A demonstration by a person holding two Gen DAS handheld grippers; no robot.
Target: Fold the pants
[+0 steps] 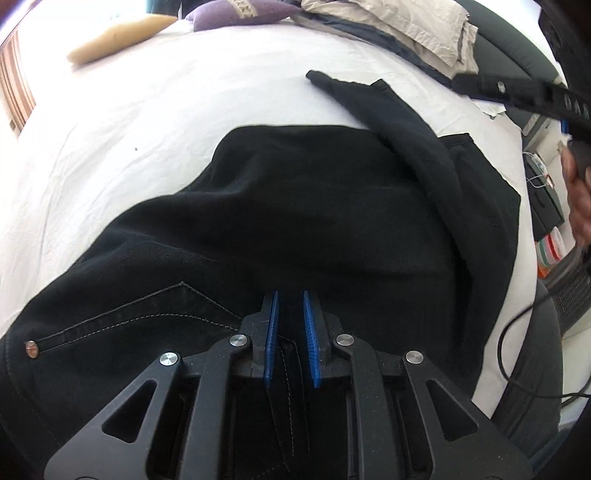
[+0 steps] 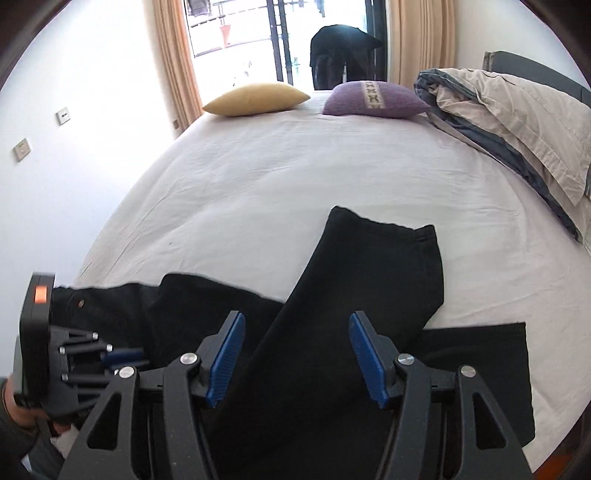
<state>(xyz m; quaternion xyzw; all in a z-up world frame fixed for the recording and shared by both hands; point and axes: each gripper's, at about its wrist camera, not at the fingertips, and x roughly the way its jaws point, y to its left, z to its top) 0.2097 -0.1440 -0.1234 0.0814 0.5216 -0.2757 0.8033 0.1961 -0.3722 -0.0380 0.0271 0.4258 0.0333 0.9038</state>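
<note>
A: Start closest in. What is the left gripper (image 1: 291, 306) doing?

B: Its blue pads (image 1: 272, 339) are pinched on a fold of the black pants (image 1: 295, 206), at six o'clock in the left wrist view. A stitched band of the cloth runs between the pads, so it is grasping the pants near the waist. A copper rivet (image 1: 31, 346) and pocket stitching sit at about eight o'clock.

A: And the right gripper (image 2: 297, 332)?

B: Released. Its jaws stand wide apart above the cloth, and nothing is pressed between the pads. One pant leg (image 2: 369, 280) lies under them and runs up toward one o'clock, crossing over the other leg, whose hem reaches out to four o'clock.

A: Where do the pants rest?

B: On the white sheet of the bed (image 2: 258, 184), at the near edge, partly folded. In the right wrist view the left gripper shows at eight o'clock, with a hand (image 2: 18, 406) around its grip.

A: Farther back?

B: A yellow pillow (image 2: 255, 99) at eleven o'clock and a purple pillow (image 2: 373, 100) at one, both at the far edge of the bed. A crumpled beige duvet (image 2: 517, 122) lies at two o'clock. Behind them are curtains (image 2: 177, 55) and a glass door (image 2: 251, 33).
</note>
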